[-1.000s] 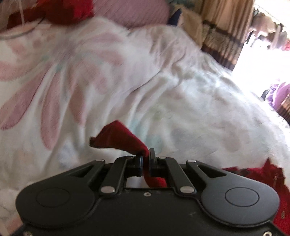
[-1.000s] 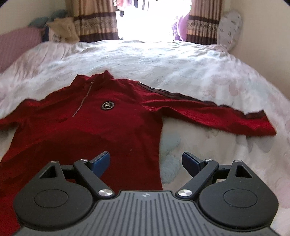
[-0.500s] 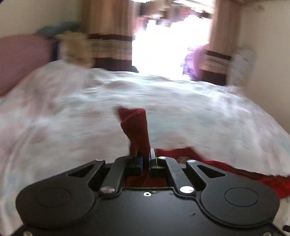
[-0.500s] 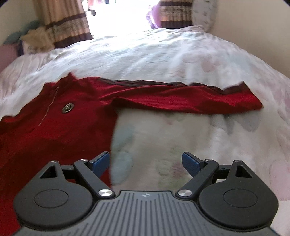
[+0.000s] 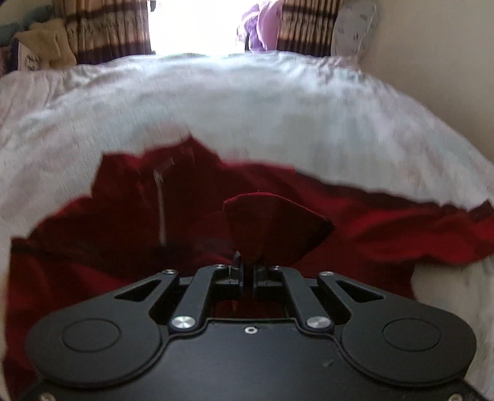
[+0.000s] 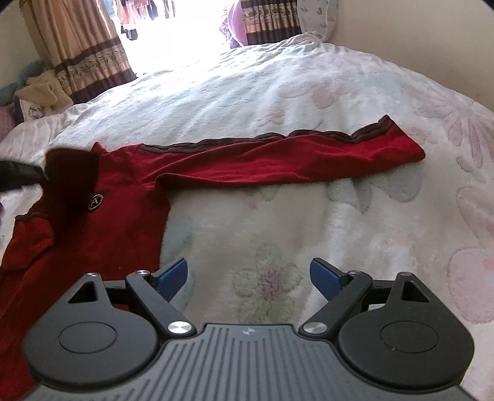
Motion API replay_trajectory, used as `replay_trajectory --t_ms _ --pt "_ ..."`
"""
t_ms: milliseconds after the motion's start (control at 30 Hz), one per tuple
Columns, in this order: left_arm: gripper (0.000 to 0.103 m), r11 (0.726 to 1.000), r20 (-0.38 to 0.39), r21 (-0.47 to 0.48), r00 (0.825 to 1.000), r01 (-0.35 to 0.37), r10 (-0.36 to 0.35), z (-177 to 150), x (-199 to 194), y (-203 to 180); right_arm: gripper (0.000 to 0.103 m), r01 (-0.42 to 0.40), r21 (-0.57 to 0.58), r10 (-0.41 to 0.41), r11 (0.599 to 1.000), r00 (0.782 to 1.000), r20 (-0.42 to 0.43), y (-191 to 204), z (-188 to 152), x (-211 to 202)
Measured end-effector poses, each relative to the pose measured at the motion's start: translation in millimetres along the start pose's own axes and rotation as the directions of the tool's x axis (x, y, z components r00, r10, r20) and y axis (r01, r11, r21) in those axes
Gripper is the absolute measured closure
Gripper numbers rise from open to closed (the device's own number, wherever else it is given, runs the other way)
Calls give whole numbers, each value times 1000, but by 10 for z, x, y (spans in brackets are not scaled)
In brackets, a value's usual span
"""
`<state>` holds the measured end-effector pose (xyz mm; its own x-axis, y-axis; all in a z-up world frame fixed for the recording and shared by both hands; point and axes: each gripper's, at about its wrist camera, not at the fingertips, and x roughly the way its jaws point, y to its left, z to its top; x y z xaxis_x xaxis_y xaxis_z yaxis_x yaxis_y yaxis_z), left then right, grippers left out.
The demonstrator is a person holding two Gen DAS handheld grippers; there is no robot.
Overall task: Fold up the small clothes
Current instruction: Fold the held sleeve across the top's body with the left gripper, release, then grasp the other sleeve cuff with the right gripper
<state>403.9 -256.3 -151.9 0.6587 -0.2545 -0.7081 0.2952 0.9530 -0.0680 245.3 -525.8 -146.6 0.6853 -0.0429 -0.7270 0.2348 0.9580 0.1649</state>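
A small red zip-neck top (image 6: 102, 222) lies face up on the bed, with a round badge (image 6: 94, 202) on its chest. Its right sleeve (image 6: 278, 157) stretches flat toward the right, dark stripes along its far edge. My left gripper (image 5: 246, 268) is shut on the cuff of the other sleeve (image 5: 271, 228) and holds it above the top's chest, near the zip (image 5: 160, 212). My right gripper (image 6: 248, 274) stands open over bare blanket, beside the top's right side seam, nothing between its blue pads (image 6: 173, 273).
The bed is covered by a fluffy white blanket with pale flowers (image 6: 324, 92). Striped curtains (image 6: 92, 58) frame a bright doorway at the far end. A beige cushion (image 6: 43, 92) sits far left, a white pillow (image 6: 318, 15) by the wall far right.
My left gripper carried the sleeve cuff from the left side of the bed across over the top's chest, rolling as it went. My right gripper shifted right, off the body onto bare blanket.
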Motion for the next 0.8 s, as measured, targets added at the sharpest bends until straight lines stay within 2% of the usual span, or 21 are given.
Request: replay_trajectory --t_ms 33,100,133,167,300,333,433,533,633,733,800 --pt "98 1000 -17 15 1000 -2 2 -62 69 -38 0 1 0 -1 1000 1000 -3 6 0 10" --pt "84 999 -72 46 997 7 -4 -128 212 -112 0 0 -4 0 1000 1000 -12 22 -2 36" --pt "63 998 -104 59 994 21 -14 -178 295 -141 0 -1 -7 1 1000 1000 -17 25 -8 40" --pt "54 997 -120 72 992 36 -27 -217 327 -170 0 2 -13 -2 1000 1000 -22 37 -13 52" --pt "52 982 -99 186 995 -7 26 -291 323 -397 0 18 -37 -20 999 999 -33 71 -25 79" --pt "52 981 -97 194 995 0 19 -289 284 -447 0 17 -38 -18 999 999 -34 68 -32 77" --pt "51 977 -96 196 994 78 -59 -242 196 -460 0 22 -33 -23 999 999 -42 54 -41 88" --pt "50 979 -79 187 995 77 -63 -209 129 -514 0 27 -24 -28 999 999 -44 37 -41 96" --pt "50 980 -87 155 990 126 -113 -197 139 -516 0 29 -23 -30 999 998 -48 35 -47 100" --pt "50 974 -103 171 986 147 -130 -194 117 -577 0 54 -29 -55 998 997 -61 35 -47 131" --pt "50 962 -116 197 979 187 -167 -233 88 -641 0 82 -30 -84 996 994 -71 21 -50 163"
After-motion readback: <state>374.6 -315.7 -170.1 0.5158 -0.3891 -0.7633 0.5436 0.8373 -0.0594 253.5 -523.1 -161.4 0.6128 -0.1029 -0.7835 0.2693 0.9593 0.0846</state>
